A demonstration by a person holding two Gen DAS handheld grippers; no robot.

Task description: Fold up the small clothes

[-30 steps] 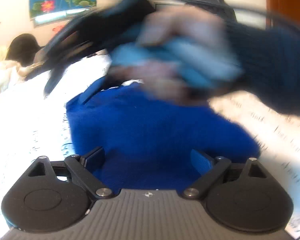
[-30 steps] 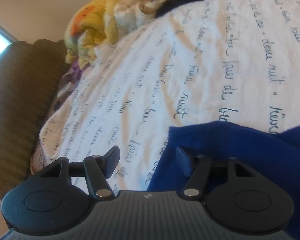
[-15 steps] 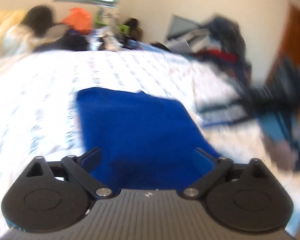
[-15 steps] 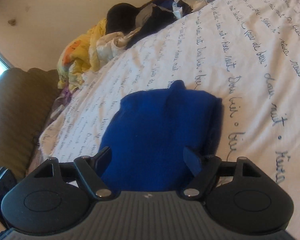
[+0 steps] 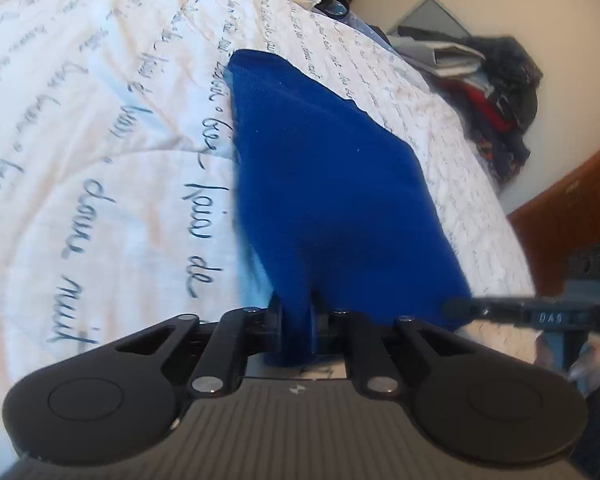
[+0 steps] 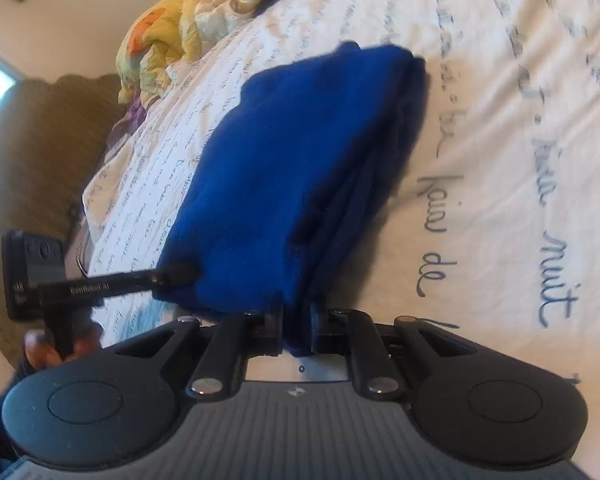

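The blue garment [image 5: 332,184] lies on the bed [image 5: 112,128], already doubled into layers, with its near edge lifted off the sheet. Half a second ago both sets of fingers stood wide around that edge, gripping nothing. Now your left gripper [image 5: 296,328] has its fingers pressed narrow on one near corner of the cloth, and your right gripper [image 6: 296,328] pinches the other near corner the same way. In the right view the left gripper's tip reaches in from the side and meets the cloth; the left view shows the right one doing the mirror of that. So you have gone from lining up to holding, and I judge the next fold is ready to start: carry the near edge over toward the far one. The stacked layers along the garment's right side look loose, so they may slip apart if you lift unevenly.

The sheet is printed all over with blue cursive script; "fais de" and "nuit" read clearly beside the garment, the rest is too curved or blurred. The gripper arm in the right view carries small white lettering that seems to say "GenRobot.AI". Beyond the bed, a yellow quilt [image 6: 168,36] is heaped at the far end and a clothes pile [image 5: 496,92] sits by the wall.
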